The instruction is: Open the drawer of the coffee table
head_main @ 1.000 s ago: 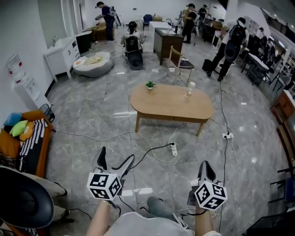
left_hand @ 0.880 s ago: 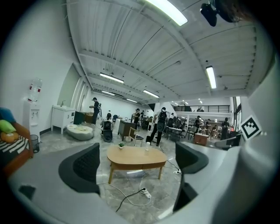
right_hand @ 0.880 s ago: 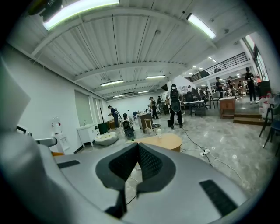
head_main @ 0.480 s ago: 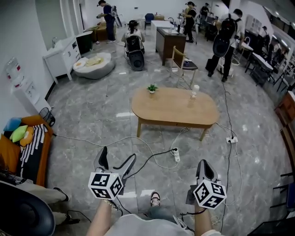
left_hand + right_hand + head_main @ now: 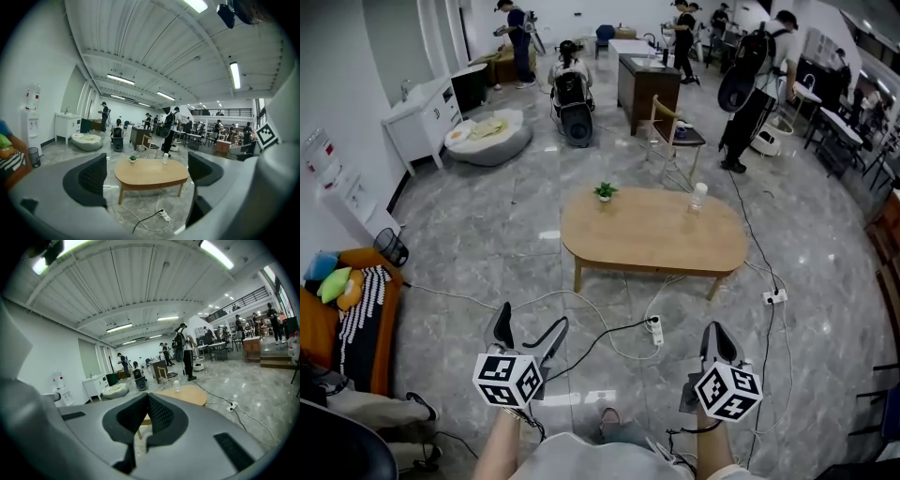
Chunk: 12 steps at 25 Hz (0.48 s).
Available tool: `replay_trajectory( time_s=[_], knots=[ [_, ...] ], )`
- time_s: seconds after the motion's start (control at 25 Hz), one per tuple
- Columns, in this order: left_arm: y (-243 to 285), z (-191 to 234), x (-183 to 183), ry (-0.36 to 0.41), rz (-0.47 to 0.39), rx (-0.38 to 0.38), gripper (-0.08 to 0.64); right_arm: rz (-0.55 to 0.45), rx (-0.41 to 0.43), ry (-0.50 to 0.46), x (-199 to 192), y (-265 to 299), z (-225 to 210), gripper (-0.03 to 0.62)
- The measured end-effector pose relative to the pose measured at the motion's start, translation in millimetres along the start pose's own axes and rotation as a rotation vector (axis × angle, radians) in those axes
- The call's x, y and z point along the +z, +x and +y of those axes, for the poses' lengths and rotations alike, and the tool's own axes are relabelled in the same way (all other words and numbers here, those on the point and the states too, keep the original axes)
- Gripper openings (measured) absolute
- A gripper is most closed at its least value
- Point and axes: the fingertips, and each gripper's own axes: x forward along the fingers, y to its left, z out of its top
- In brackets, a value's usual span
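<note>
The oval wooden coffee table point(image 5: 652, 232) stands on the grey floor a few steps ahead, with a small plant point(image 5: 604, 192) and a clear bottle point(image 5: 697, 197) on top. Its drawer front point(image 5: 150, 183) sits flush under the top. My left gripper point(image 5: 525, 330) is held low at the near left, jaws open and empty. My right gripper point(image 5: 718, 343) is at the near right, jaws closed together with nothing between them. Both are well short of the table. The left gripper view frames the coffee table point(image 5: 151, 171) between its open fingers; the right gripper view shows the table point(image 5: 187, 394) behind its shut jaws.
Cables and a power strip point(image 5: 654, 328) lie on the floor between me and the table; another strip point(image 5: 773, 296) lies to the right. An orange sofa point(image 5: 342, 305) is at left, a wooden chair point(image 5: 670, 136) and several people stand beyond the table.
The table has drawn slightly nearer and shifted in view as I step forward. Both grippers keep their pose; people in the background have moved.
</note>
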Motion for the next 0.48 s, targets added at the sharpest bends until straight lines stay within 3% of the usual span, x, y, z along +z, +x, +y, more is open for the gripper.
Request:
replay_trajectory(
  time_s=[0.48],
  knots=[
    [72,20,11,-0.015,0.006,0.043,0.523,0.01,0.008,-0.007,23,80,-17,0.0]
  ],
)
